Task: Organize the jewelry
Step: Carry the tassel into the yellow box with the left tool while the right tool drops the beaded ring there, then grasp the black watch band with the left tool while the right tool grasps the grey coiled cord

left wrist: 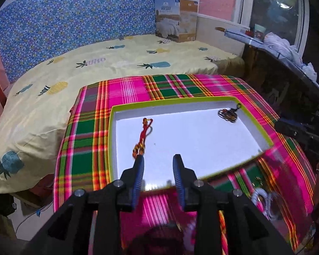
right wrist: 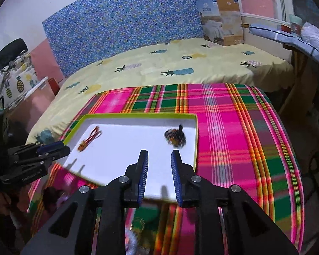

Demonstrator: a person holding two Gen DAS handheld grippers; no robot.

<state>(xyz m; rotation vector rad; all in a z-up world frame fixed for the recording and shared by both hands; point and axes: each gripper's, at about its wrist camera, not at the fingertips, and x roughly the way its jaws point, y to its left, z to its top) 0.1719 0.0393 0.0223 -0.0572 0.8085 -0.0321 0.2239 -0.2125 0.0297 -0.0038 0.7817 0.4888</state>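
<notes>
In the right wrist view the dark beaded piece [right wrist: 174,137] near the far right corner of the white tray [right wrist: 193,140] is smeared by motion, so its beads and clasp cannot be made out. Near the front edge of the plaid cloth [right wrist: 240,140], a pale item [right wrist: 132,239] is blurred and half covered by the right gripper's [right wrist: 159,178] black frame. In the left wrist view a white looped piece [left wrist: 260,199] by the cloth's near right edge is blurred, and the left gripper's [left wrist: 158,178] body hides the cloth's front edge.
</notes>
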